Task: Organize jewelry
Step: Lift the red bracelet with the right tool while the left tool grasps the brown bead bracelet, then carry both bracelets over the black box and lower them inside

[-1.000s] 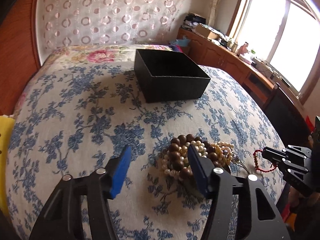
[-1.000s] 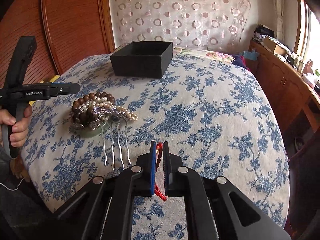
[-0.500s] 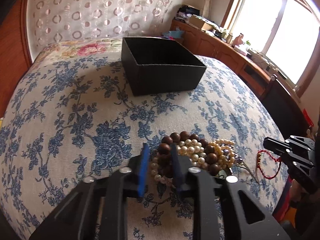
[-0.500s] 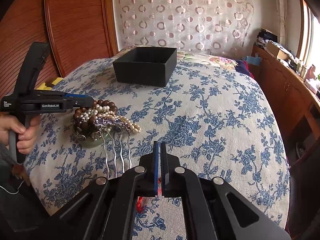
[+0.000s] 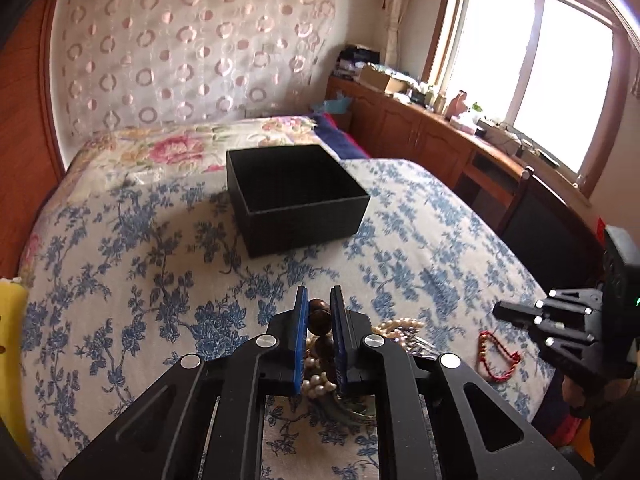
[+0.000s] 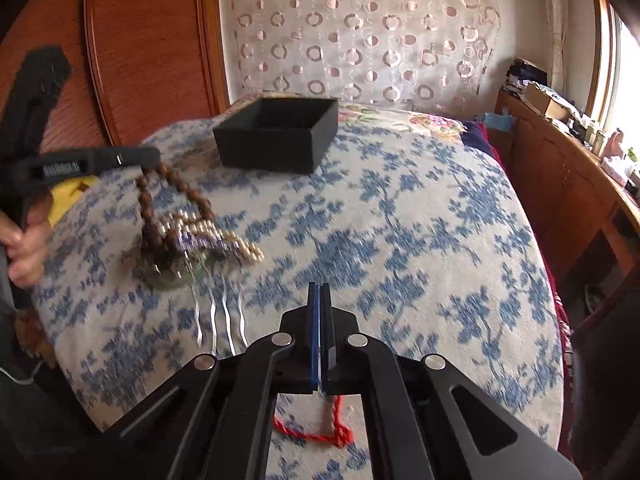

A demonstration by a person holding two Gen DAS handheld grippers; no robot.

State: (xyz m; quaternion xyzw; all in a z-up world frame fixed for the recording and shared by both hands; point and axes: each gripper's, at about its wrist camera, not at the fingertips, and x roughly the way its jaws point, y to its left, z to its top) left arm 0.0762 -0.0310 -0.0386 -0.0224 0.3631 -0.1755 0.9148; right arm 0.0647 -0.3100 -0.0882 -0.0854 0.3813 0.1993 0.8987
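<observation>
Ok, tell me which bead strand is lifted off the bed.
The brown wooden strand: it hangs from the left gripper, while the pearls and red strand lie on the bedspread.

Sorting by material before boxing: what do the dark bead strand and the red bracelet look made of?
Dark bead strand: probably polished wood, since the round brown beads carry a soft shine.
Red bracelet: looks like matte twisted cord, its plied strands showing, though small beads appear in the other view.

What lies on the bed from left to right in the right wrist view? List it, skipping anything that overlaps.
left gripper lifting the brown bead bracelet → silver hair comb → black box → right gripper shut on the red cord bracelet → wooden cabinet.
</observation>
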